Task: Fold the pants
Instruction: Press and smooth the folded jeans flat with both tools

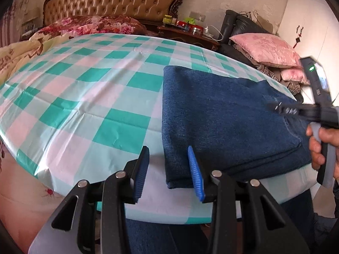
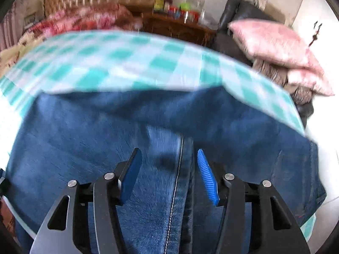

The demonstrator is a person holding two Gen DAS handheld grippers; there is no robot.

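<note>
The tabletop (image 1: pixel 89 89) is covered by a shiny cloth checked in teal, pink and pale mint, creased in a few lines. On its right part lie the pants (image 1: pixel 222 116), dark blue denim, folded into a flat, thick rectangle with one corner at the near edge. In the right wrist view the pants (image 2: pixel 106 139) spread wide over the near part, a stitched seam running toward the camera.

My left tongs (image 1: pixel 168 165) sit at the bottom centre of their view, jaws parted, nothing pinched between the blue pads. My right tongs (image 2: pixel 169 166) also stand apart, gripping nothing. At the left view's right edge, my right hand (image 1: pixel 320 146) wraps the handle.
</note>
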